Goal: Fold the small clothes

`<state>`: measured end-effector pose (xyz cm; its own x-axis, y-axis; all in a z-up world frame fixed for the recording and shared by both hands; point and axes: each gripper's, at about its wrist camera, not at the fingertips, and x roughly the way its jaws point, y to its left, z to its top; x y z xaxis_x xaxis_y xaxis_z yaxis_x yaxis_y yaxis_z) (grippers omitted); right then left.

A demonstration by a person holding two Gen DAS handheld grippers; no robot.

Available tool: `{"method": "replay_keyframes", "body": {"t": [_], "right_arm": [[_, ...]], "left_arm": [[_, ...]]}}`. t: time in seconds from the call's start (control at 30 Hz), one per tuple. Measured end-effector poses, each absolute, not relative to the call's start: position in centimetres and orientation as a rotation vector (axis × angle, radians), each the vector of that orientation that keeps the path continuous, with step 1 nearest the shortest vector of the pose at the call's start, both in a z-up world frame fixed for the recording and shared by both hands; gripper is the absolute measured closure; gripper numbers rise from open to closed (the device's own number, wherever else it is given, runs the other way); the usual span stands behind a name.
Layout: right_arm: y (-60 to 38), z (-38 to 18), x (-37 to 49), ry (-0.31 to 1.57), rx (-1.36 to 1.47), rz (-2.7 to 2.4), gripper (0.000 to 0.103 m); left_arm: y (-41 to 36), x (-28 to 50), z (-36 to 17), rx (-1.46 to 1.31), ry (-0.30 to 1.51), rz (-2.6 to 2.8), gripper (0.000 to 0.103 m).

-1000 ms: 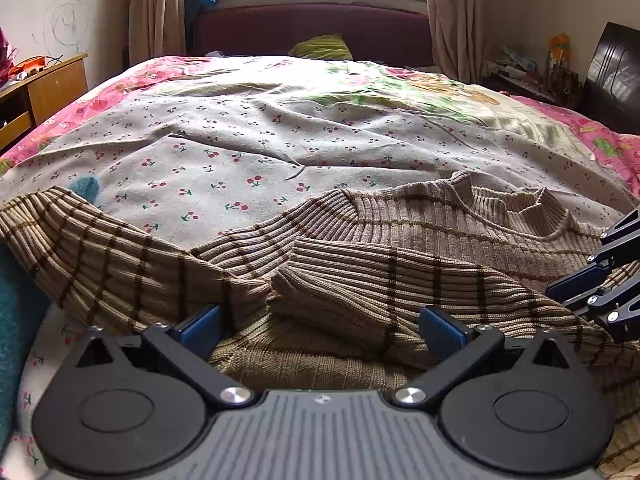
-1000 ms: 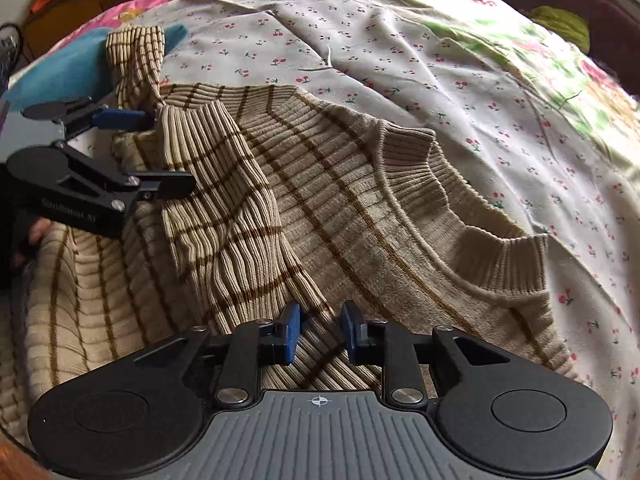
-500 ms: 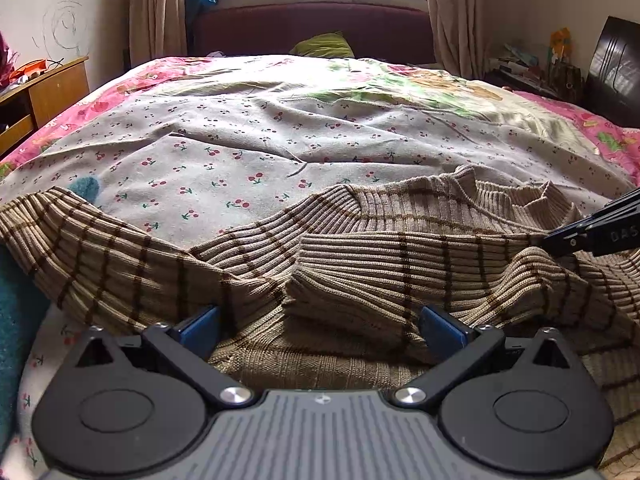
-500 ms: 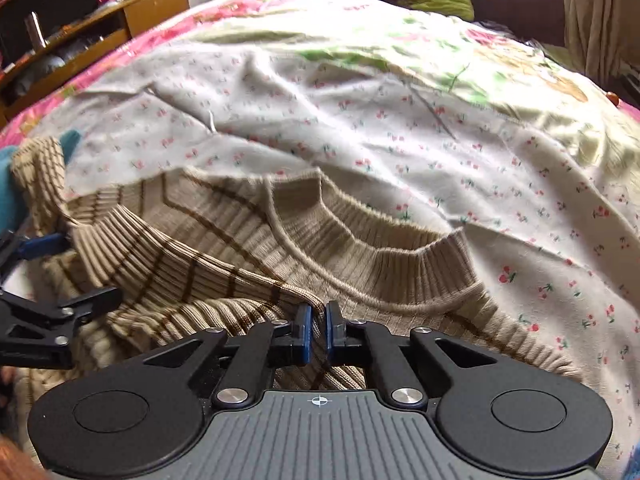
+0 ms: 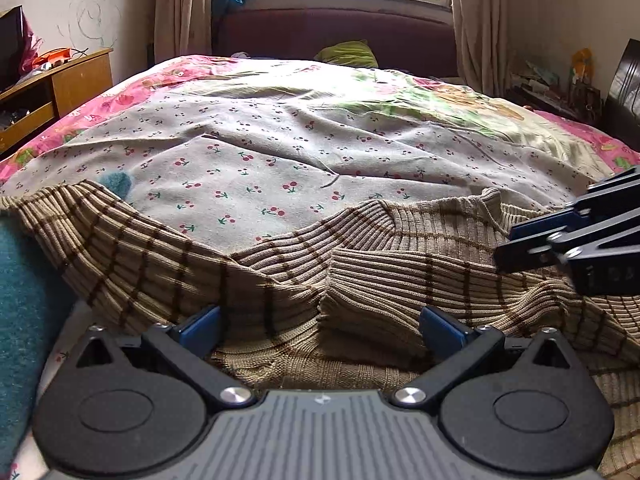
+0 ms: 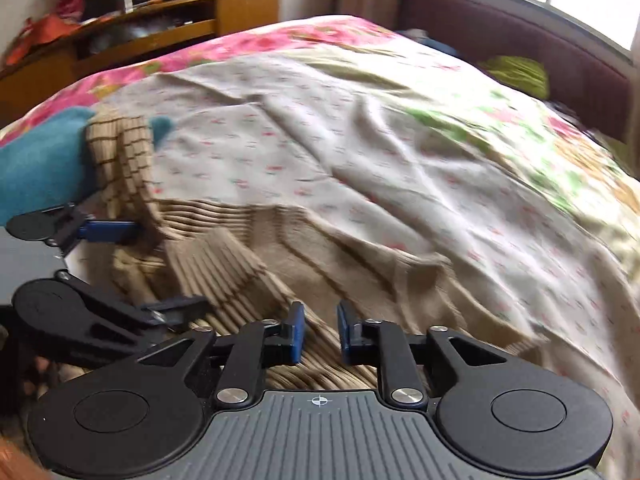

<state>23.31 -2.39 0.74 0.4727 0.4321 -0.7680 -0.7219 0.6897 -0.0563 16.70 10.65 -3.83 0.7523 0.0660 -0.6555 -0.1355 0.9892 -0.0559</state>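
A beige ribbed sweater with brown stripes (image 5: 400, 276) lies on the bed, one sleeve folded across its body and the other spread out to the left. My left gripper (image 5: 320, 326) is open, its fingers wide apart over the folded sleeve's cuff. My right gripper (image 6: 319, 330) is open with a narrow gap, nothing between the pads, just above the sweater (image 6: 304, 264). The right gripper also shows at the right edge of the left wrist view (image 5: 568, 236). The left gripper shows at the left of the right wrist view (image 6: 132, 264).
The bed has a cherry-print sheet (image 5: 304, 160) over a pink floral cover. A teal cloth (image 5: 24, 304) lies at the left under the spread sleeve. A wooden cabinet (image 5: 60, 88) stands left of the bed; a dark headboard and window are at the far end.
My right gripper has opened and let go of the sweater, and its view has swung left with motion blur. The left gripper has stayed open in place.
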Motion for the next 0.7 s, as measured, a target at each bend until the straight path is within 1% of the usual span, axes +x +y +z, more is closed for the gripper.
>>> {"method": "replay_keyframes", "body": {"t": [0.17,0.2,0.27,0.33,0.47,0.63,0.67,0.7], "right_arm": [[-0.1,-1.5,25.7,0.904,-0.366,0.761,0.079],[-0.2,-1.6,25.7,0.910,-0.361,0.756,0.080],[-0.8,-1.3,25.4,0.905,-0.353,0.740,0.096],[-1.6,-1.0,25.4,0.891,-0.342,0.694,0.100],[-2.1,-1.1,26.2,0.884,-0.291,0.646,0.100],[-1.1,-2.3,26.2,0.884,-0.340,0.609,0.099],[-1.4,-1.9,26.1,0.881,-0.313,0.602,0.092],[-1.9,-1.3,25.9,0.874,-0.287,0.594,0.089]], "left_arm": [[10.9,16.7,-3.8,-0.107,0.706,0.104,0.000],[10.9,16.7,-3.8,-0.106,0.706,0.102,0.000],[10.9,16.8,-3.9,-0.105,0.706,0.099,0.000],[10.9,16.7,-3.8,-0.104,0.698,0.098,0.000],[10.6,16.6,-3.8,-0.088,0.684,0.103,0.000],[10.4,17.2,-4.6,-0.071,0.724,0.108,0.000],[10.5,17.2,-4.6,-0.076,0.723,0.106,0.000],[10.6,17.1,-4.5,-0.083,0.718,0.103,0.000]]}}
